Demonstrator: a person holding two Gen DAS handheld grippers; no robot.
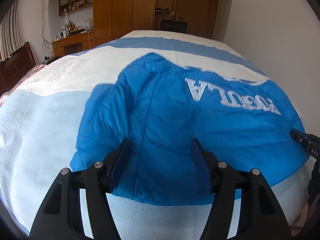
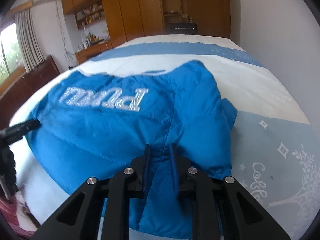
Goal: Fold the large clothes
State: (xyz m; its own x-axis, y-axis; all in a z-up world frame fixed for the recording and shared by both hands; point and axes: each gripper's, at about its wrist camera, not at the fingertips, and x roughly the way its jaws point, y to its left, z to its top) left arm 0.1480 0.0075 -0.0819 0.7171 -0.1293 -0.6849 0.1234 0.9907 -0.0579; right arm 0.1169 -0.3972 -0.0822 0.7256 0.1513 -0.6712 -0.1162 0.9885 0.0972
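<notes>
A bright blue padded jacket [image 1: 180,120] with white lettering lies spread on the bed, back side up; it also shows in the right wrist view [image 2: 112,132]. My left gripper [image 1: 161,145] is open, its fingers straddling the jacket's near-left part just above the fabric. My right gripper [image 2: 160,149] has its fingers drawn close on a raised fold of the jacket near the hem. The right gripper's tip [image 1: 300,138] shows at the jacket's right edge in the left wrist view. The left gripper's tip [image 2: 30,125] shows at the jacket's left edge in the right wrist view.
The bed [image 1: 50,120] has a white and pale blue patterned cover. Wooden wardrobes [image 1: 124,8] and a cluttered desk [image 1: 74,38] stand beyond its far end. A dark wooden headboard [image 1: 16,66] is at the left, a white wall [image 1: 270,30] at the right.
</notes>
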